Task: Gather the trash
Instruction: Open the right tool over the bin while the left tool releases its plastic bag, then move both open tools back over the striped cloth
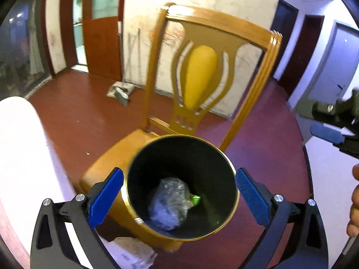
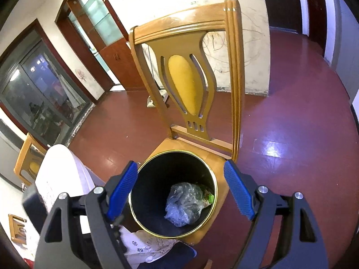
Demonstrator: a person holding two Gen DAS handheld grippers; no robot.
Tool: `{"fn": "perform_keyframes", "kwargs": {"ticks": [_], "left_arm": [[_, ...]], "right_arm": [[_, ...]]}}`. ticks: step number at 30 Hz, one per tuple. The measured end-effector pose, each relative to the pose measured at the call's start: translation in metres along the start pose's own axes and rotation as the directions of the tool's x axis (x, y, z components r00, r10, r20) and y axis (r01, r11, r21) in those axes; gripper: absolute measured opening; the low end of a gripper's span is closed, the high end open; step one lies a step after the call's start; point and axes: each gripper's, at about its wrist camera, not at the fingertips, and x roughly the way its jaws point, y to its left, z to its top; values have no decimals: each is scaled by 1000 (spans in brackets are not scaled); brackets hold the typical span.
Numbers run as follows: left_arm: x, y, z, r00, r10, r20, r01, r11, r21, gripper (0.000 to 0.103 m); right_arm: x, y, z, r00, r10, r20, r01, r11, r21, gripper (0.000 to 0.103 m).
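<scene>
A black bin with a gold rim [image 1: 134, 201] [image 2: 215, 179] stands on the seat of a wooden chair [image 1: 107, 157] [image 2: 235, 71]. In its bottom lie a crumpled clear plastic bag [image 1: 168, 204] [image 2: 184, 204] and a small green scrap [image 1: 195, 199] [image 2: 210, 198]. My left gripper [image 1: 179, 174] hovers over the bin's mouth, open, with nothing between its blue pads. My right gripper [image 2: 181, 164] also hangs above the bin, open and empty. In the left wrist view, one blue pad [image 1: 325, 132] of the right gripper shows at the right edge.
A white table edge [image 1: 22, 157] [image 2: 60, 174] runs along the left. Crumpled printed paper [image 1: 132, 255] [image 2: 145, 244] lies below the bin, near me. A person's hand [image 1: 354, 201] is at the right edge. On the red floor [image 1: 78, 116] [image 2: 291, 112] by the wall lies some litter [image 1: 121, 90].
</scene>
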Motion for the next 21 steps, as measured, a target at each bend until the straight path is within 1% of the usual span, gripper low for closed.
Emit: {"fn": "perform_keyframes", "kwargs": {"ticks": [3, 5, 7, 9, 12, 14, 15, 16, 18, 19, 20, 21], "left_arm": [[-32, 24, 1, 998, 38, 54, -35, 998, -59, 97], [-62, 47, 0, 993, 66, 95, -55, 992, -110, 97], [-99, 69, -4, 985, 107, 135, -86, 984, -153, 97], [-134, 87, -13, 972, 155, 175, -124, 976, -176, 97], [-200, 114, -34, 937, 268, 226, -227, 955, -191, 97], [-248, 130, -53, 889, 385, 249, -336, 917, -217, 97], [-270, 137, -62, 858, 445, 256, -391, 889, -236, 97], [-294, 144, -74, 819, 511, 260, -450, 854, -261, 97], [-336, 157, -96, 748, 613, 256, -535, 784, -314, 97], [-362, 165, -112, 697, 673, 245, -583, 732, -351, 97], [-376, 169, -120, 668, 706, 235, -609, 700, -373, 97], [-393, 174, -130, 634, 741, 221, -634, 662, -399, 97]], "right_arm": [[-3, 14, -3, 1000, 13, 6, -13, 1000, -25, 79], [-7, 29, -5, 999, 35, 11, -34, 998, -55, 79], [-11, 48, -8, 998, 67, 18, -65, 993, -95, 79], [-17, 74, -12, 993, 114, 18, -110, 983, -145, 79], [-25, 118, -21, 982, 188, 5, -182, 958, -220, 79], [-32, 151, -30, 970, 245, -10, -238, 932, -273, 79], [-36, 170, -36, 961, 277, -21, -270, 914, -302, 79], [-39, 185, -40, 954, 299, -29, -292, 901, -322, 79], [-49, 223, -54, 931, 361, -57, -354, 856, -376, 79], [-54, 240, -62, 920, 386, -71, -381, 833, -400, 79], [-60, 263, -73, 903, 419, -94, -416, 799, -434, 79], [-65, 280, -82, 891, 441, -113, -440, 772, -458, 79]]}}
